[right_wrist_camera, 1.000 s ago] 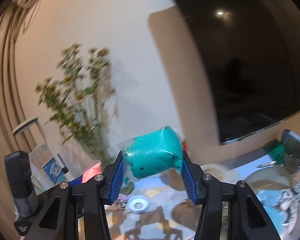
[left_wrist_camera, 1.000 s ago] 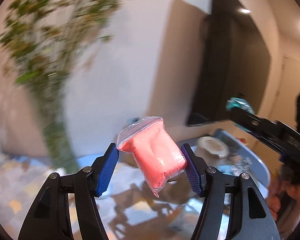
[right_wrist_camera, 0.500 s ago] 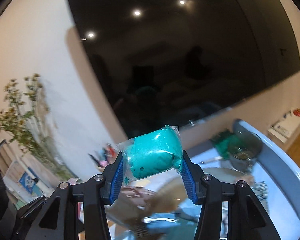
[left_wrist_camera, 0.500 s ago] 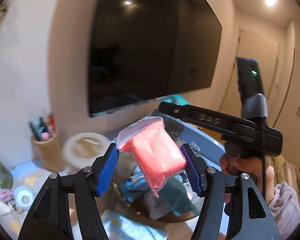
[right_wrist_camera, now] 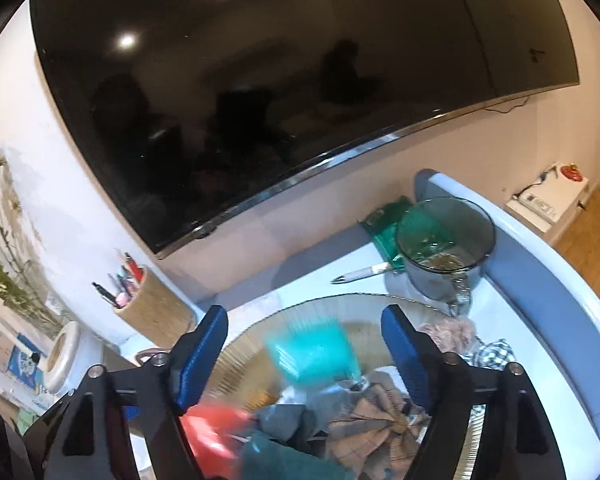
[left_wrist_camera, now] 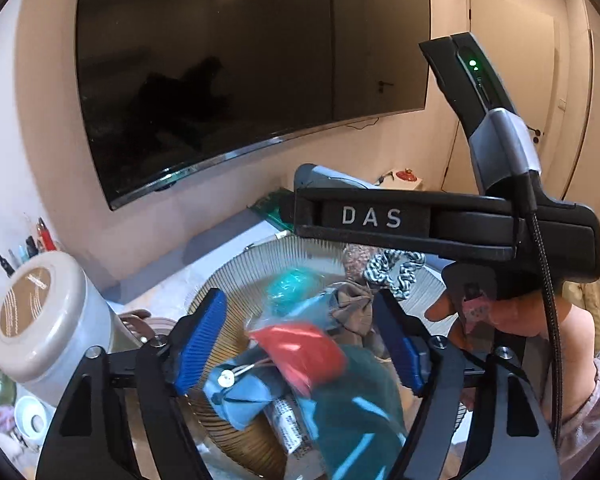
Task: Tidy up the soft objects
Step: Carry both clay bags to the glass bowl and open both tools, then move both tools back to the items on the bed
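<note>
Blue-padded and black-framed, the left gripper point(left_wrist_camera: 300, 336) stands with its jaws spread wide above a round ribbed wicker basket point(left_wrist_camera: 236, 276) that sits on a pale blue table point(right_wrist_camera: 540, 344). Its jaws have just been opening, and the red soft pouch in clear plastic point(left_wrist_camera: 300, 350) lies blurred between the pads with a clear gap on either side, touched by neither, over the heap in the basket. The right gripper point(right_wrist_camera: 304, 354), built the same, has also just been opening; its pads stand apart from the teal soft pouch in clear plastic point(right_wrist_camera: 312, 354), which is smeared with blur between them over the far part of the basket. Both claws are thus released. In the left wrist view the teal pouch shows behind the red one, and the right gripper's black body marked DAS crosses the upper right, held by a person's hand point(left_wrist_camera: 508, 320) in a pale sleeve. The basket already holds a dark teal cloth point(left_wrist_camera: 356, 412), a light blue fabric pouch point(left_wrist_camera: 240, 396), a beige plaid cloth point(right_wrist_camera: 376, 412) and a black-and-white striped scrunchie point(left_wrist_camera: 396, 268). Beyond the basket stand a smoky glass jug point(right_wrist_camera: 446, 248), a cork pen holder point(right_wrist_camera: 156, 304) and a large dark screen point(right_wrist_camera: 260, 80) on the wall.
</note>
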A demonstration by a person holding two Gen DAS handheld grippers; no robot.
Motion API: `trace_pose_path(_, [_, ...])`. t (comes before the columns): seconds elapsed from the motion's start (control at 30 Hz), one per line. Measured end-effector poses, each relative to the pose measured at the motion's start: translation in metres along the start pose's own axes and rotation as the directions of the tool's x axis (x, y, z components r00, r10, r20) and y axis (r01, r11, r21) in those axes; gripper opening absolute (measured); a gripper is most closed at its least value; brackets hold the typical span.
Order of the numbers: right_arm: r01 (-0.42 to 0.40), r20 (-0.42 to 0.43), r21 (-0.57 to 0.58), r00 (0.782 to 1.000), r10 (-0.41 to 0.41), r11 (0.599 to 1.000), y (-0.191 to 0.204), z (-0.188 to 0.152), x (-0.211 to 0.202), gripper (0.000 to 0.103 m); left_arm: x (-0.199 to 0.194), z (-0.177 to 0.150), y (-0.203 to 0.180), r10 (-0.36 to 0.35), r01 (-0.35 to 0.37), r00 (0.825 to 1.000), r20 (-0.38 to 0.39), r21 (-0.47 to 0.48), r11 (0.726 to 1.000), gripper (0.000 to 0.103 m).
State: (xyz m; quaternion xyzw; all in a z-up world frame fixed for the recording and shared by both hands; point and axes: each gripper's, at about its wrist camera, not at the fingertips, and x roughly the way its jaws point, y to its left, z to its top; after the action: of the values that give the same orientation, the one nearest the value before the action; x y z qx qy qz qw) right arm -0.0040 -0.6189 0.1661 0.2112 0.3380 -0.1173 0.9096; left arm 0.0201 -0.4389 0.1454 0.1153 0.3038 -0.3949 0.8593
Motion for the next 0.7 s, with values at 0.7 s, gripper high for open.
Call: trace_pose_path(0.7, [-0.002,0.214,-0.087,0.977,0.021,0.996,0.089,0.022,-0.108,0.084,-0.108,0.017,0.053,0.011,0.004,0.990,0.144,-0.103,0.995,0.084])
